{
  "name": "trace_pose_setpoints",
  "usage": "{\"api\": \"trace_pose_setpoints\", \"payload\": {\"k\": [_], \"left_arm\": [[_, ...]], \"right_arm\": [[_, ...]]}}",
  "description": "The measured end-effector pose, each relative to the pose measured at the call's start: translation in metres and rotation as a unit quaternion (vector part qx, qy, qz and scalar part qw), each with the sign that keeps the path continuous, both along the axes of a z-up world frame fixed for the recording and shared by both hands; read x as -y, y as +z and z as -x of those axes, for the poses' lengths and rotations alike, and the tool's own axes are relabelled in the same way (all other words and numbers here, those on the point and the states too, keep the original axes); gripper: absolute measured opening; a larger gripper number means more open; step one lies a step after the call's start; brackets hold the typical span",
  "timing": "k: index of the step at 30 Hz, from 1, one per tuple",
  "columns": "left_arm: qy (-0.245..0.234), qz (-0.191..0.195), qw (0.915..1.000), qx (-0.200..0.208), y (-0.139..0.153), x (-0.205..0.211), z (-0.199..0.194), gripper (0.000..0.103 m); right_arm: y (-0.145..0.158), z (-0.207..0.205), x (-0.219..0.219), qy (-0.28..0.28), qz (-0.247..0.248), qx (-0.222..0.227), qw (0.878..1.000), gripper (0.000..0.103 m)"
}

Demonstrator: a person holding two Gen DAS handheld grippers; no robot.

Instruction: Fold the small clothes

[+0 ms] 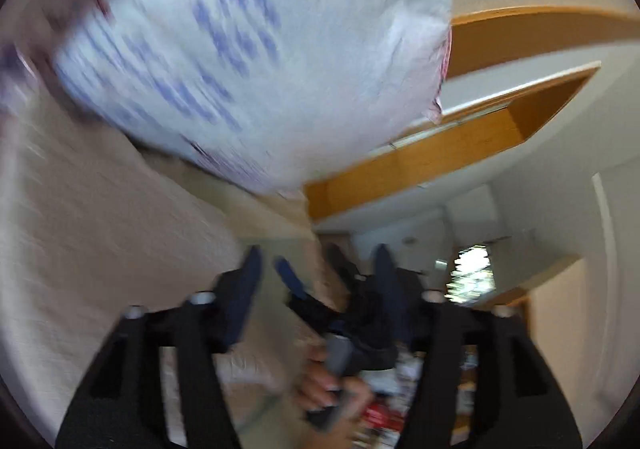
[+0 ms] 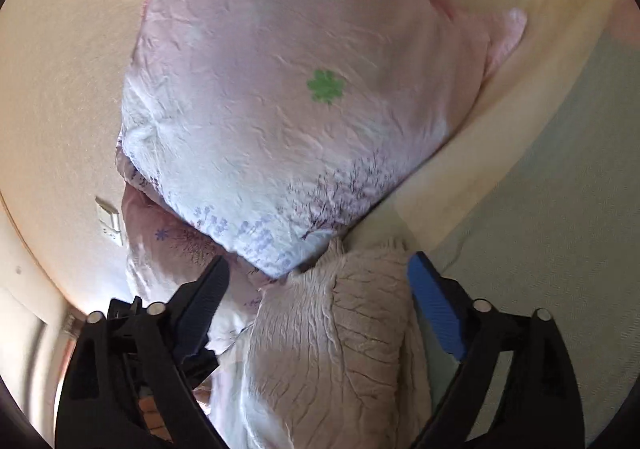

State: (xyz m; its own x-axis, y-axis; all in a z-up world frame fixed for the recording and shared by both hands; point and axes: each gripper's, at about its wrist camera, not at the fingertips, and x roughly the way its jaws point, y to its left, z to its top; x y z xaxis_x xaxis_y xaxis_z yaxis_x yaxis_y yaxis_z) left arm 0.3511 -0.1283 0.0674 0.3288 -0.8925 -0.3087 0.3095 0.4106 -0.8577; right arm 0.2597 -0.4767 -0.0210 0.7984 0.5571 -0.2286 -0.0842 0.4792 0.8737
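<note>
Cream textured wall (image 2: 60, 97) and orange wooden trim (image 1: 420, 157) formed the background in both wrist views, with a white wall switch (image 2: 109, 225) at 9 o'clock in the right view.

Left gripper (image 1: 318, 269): its fingers (image 1: 248, 289) stood wide apart and held nothing. Between them, further off, the right gripper (image 1: 308, 281) appeared, gripped by a hand (image 1: 328, 393) at 6 o'clock. That view was blurred, so finer detail could not be read. Above the fingers, from 10 to 1 o'clock, the garment (image 1: 248, 49) hung in the air, white with blue and purple print and a pink edge at 3 o'clock of its outline. It was well apart from the left fingers.

Right gripper (image 2: 318, 277): its fingers (image 2: 436, 313) were spread, one blue pad at 4 o'clock and one dark pad at 8 o'clock. A bunched, wrinkled pale fold of the garment (image 2: 280, 97) lay between them. Whether the pads touched the cloth could not be told. Beyond the fingers the garment rose toward 12 o'clock, filling the centre: pale pink and white, with a green flower mark (image 2: 326, 86) near the middle and purple print along its lower edge. A pale green surface (image 2: 540, 209) lay at 3 o'clock.
</note>
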Motion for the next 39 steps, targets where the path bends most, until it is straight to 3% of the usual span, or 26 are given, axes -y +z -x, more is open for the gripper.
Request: {"api": "trace_pose_setpoints", "payload": {"k": [1, 3, 5, 6, 9, 12, 14, 17, 18, 20, 22, 25, 28, 29, 30, 32, 34, 36, 37, 38, 39], "left_arm": [[0.041, -0.048, 0.9976, 0.031, 0.005, -0.021, 0.008, 0.077], [0.084, -0.123, 0.9876, 0.05, 0.005, -0.044, 0.014, 0.084], [0.106, -0.192, 0.9752, 0.031, -0.009, -0.064, 0.013, 0.084], [0.104, -0.209, 0.9724, 0.009, -0.021, -0.07, 0.012, 0.084], [0.077, -0.231, 0.9687, -0.05, -0.058, -0.067, 0.009, 0.084], [0.048, -0.238, 0.9683, -0.058, -0.078, -0.056, 0.011, 0.084], [0.042, -0.239, 0.9694, -0.04, -0.083, -0.043, 0.013, 0.082], [0.039, -0.231, 0.9715, -0.033, -0.085, -0.038, 0.015, 0.071], [0.043, -0.226, 0.9725, -0.037, -0.088, -0.039, 0.014, 0.066], [0.032, -0.207, 0.9766, -0.048, -0.089, -0.045, 0.013, 0.041], [0.005, -0.185, 0.9815, -0.049, -0.083, -0.06, 0.016, 0.033], [-0.005, -0.215, 0.9766, -0.012, -0.059, -0.082, 0.038, 0.032], [0.022, -0.251, 0.9678, 0.002, -0.051, -0.13, 0.056, 0.034], [0.038, -0.271, 0.962, 0.003, -0.054, -0.139, 0.057, 0.041], [0.059, -0.3, 0.952, 0.007, -0.057, -0.151, 0.059, 0.045], [0.103, -0.343, 0.9335, 0.024, -0.057, -0.169, 0.066, 0.056], [0.133, -0.363, 0.9195, 0.07, -0.045, -0.175, 0.084, 0.063], [0.152, -0.376, 0.9075, 0.108, -0.034, -0.172, 0.101, 0.072], [0.156, -0.376, 0.9057, 0.118, -0.03, -0.169, 0.107, 0.075], [0.16, -0.377, 0.9031, 0.129, -0.024, -0.167, 0.117, 0.077], [0.161, -0.38, 0.901, 0.135, -0.02, -0.168, 0.126, 0.077]], "right_arm": [[-0.002, -0.005, -0.002, 0.021, -0.005, -0.01, 1.0, 0.098], [-0.005, -0.014, -0.012, 0.053, 0.012, -0.042, 0.998, 0.098], [-0.007, -0.021, -0.026, 0.069, 0.041, -0.07, 0.994, 0.098], [-0.009, -0.025, -0.034, 0.08, 0.055, -0.083, 0.992, 0.098], [-0.015, -0.026, -0.051, 0.103, 0.073, -0.101, 0.987, 0.098], [-0.018, -0.026, -0.057, 0.109, 0.086, -0.103, 0.985, 0.098], [-0.019, -0.025, -0.058, 0.111, 0.084, -0.099, 0.985, 0.096], [-0.023, -0.026, -0.063, 0.113, 0.098, -0.108, 0.983, 0.067], [-0.025, -0.03, -0.065, 0.113, 0.1, -0.111, 0.982, 0.048], [-0.033, -0.032, -0.065, 0.116, 0.081, -0.112, 0.984, 0.042], [-0.033, -0.028, -0.067, 0.127, 0.058, -0.099, 0.985, 0.037], [-0.026, -0.021, -0.096, 0.2, 0.002, -0.062, 0.978, 0.032], [-0.012, -0.018, -0.153, 0.259, 0.045, -0.043, 0.964, 0.033], [-0.011, -0.02, -0.169, 0.268, 0.066, -0.047, 0.96, 0.033], [-0.012, -0.022, -0.179, 0.269, 0.089, -0.06, 0.957, 0.04], [-0.015, -0.023, -0.176, 0.257, 0.09, -0.075, 0.959, 0.048], [-0.015, -0.023, -0.162, 0.235, 0.077, -0.068, 0.966, 0.075], [-0.013, -0.022, -0.155, 0.224, 0.076, -0.059, 0.97, 0.077], [-0.015, -0.022, -0.157, 0.227, 0.07, -0.053, 0.97, 0.064], [-0.014, -0.021, -0.162, 0.235, 0.07, -0.044, 0.969, 0.044], [-0.012, -0.021, -0.168, 0.23, 0.101, -0.038, 0.967, 0.014]]}}
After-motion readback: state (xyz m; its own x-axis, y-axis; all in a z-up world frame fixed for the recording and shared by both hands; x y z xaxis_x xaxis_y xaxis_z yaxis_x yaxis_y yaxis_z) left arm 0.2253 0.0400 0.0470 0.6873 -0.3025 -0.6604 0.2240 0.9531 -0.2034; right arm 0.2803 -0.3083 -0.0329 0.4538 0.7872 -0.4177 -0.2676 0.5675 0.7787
